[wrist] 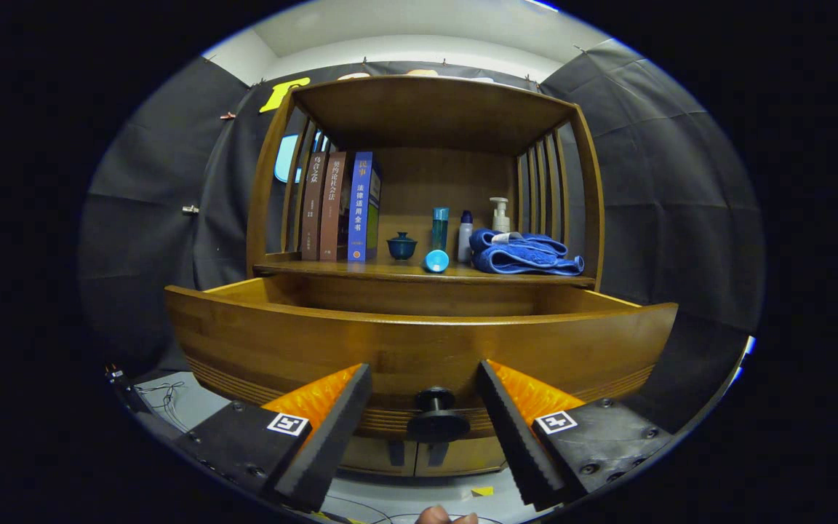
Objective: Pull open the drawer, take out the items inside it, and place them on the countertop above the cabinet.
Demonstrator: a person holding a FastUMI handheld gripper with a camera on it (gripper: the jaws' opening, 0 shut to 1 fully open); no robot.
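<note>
Wooden cabinet (419,116) in a cloth-walled booth, its drawer (419,342) already pulled well out toward the camera. The claw (425,415) stands wide apart, holding nothing, one finger to each side of the dark round knob (437,416) on the drawer front and touching neither it nor the wood. The drawer's high front hides whatever lies inside. On the worktop (404,272) above it stand three books (339,207), a small lidded teacup (401,246), a teal bottle (439,228), a round blue cap (436,260) near the front edge, two more bottles (483,225) and a folded blue towel (528,255).

The main risk appears to lie in the reach: coming in low, the fingers would strike the drawer front. Space on the worktop looks tight, too, and a careless placement could knock the cap off or topple a bottle.
</note>
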